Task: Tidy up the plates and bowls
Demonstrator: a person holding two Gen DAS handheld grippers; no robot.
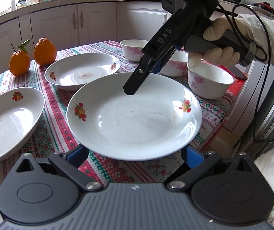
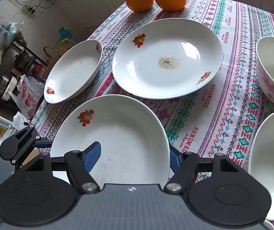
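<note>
Plate (image 2: 117, 134) rim pinched by right tongs (image 2: 137, 157) at six o'clock, probably for stacking; left tongs (image 1: 135, 153) wide, bracing underneath.

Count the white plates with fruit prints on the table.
3. The nearest white fruit-print plate sits between both grippers' fingers; the stained plate lies behind it, before the oranges; the third plate lies at the table's left edge. None appears hidden.
</note>
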